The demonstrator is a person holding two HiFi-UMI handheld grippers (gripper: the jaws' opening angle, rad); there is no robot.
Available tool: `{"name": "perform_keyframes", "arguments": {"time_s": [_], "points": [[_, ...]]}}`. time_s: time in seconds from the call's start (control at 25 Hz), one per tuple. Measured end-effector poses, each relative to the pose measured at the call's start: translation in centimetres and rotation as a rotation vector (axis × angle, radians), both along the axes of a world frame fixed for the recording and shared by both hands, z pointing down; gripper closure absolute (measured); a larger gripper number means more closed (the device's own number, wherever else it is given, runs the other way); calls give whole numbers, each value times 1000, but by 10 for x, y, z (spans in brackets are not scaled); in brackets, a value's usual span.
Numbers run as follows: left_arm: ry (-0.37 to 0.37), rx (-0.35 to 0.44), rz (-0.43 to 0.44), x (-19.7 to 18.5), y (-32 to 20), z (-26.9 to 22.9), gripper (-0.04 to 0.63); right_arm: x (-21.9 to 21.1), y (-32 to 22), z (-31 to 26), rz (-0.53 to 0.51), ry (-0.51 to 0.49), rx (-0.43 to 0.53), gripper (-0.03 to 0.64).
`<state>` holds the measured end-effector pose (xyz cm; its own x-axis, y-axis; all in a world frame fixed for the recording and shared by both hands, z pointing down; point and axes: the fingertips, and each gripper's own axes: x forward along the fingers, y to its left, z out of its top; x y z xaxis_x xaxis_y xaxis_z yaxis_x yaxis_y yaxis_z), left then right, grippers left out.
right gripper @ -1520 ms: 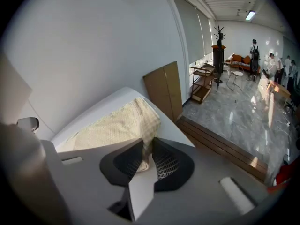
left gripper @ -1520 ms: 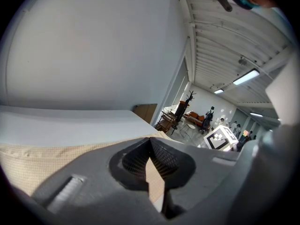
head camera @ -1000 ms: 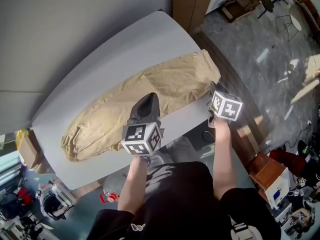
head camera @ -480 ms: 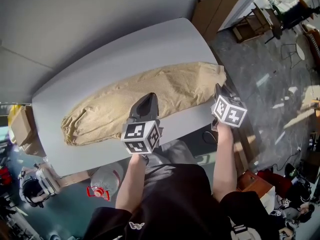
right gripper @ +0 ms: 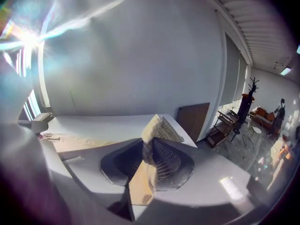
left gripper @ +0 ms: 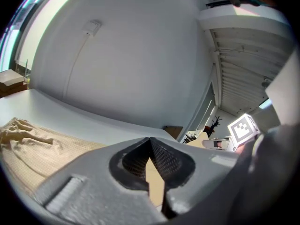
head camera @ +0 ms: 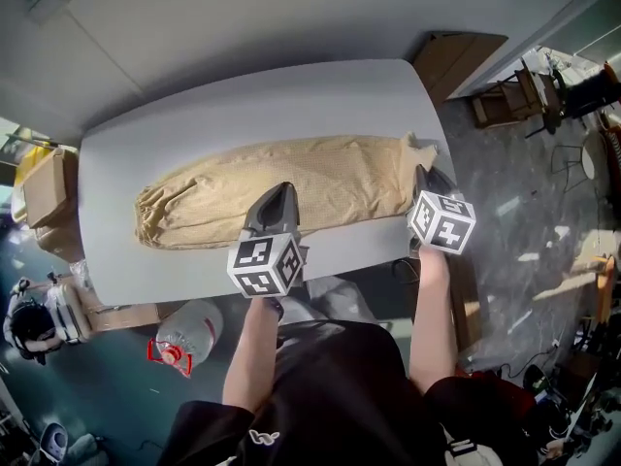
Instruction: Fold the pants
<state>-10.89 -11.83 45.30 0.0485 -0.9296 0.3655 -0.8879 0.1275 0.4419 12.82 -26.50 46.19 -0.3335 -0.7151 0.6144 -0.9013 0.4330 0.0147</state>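
Observation:
The tan pants [head camera: 291,187] lie stretched out lengthwise across the pale grey table [head camera: 194,115]. My left gripper [head camera: 279,194] sits at their near edge about midway along. In the left gripper view its jaws [left gripper: 150,142] meet at the tips with a strip of tan cloth between them, and more of the pants [left gripper: 28,149] spreads to the left. My right gripper [head camera: 425,175] is at the pants' right end by the table's right edge. It is shut on a fold of the fabric [right gripper: 152,125], which sticks up past the fingertips.
A cardboard box [head camera: 44,187] stands off the table's left end. A plastic bottle with a red cap [head camera: 184,333] is on the floor below the near edge. A brown board [head camera: 456,56] and furniture [head camera: 543,95] are off to the right.
Both grippers have shifted with the near edge of the pants still in them, the right one lifting its end. The pants now lie straighter across the table, and the head view has swung round.

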Motion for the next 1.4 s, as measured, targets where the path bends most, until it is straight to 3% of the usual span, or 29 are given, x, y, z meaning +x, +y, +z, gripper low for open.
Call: {"name": "perform_keyframes", "arguments": {"time_s": [0.28,0.52,0.64,0.76,0.92,1.12,1.28,1.4], "points": [[-1,4,-156,-66,52,-6,591,-84,25,-6,-158,32,21,554],[-18,-10,-245,-100,94,-9,591,-169,57,-4,-335,76,47,552],[-25,-29,-281,-112,116,-7,591,-207,84,16,-444,156,50,552],[-26,-54,-327,-123,139,1,591,-236,119,57,-552,205,-10,552],[-19,-96,-371,-131,167,19,591,-248,160,117,-637,259,-114,552],[24,-122,-413,-135,194,41,591,-251,181,151,-696,327,-139,531],[38,-123,-400,-127,196,46,591,-256,202,159,-790,297,-192,403],[31,-120,-386,-123,194,44,591,-260,214,156,-835,236,-220,399]]}}
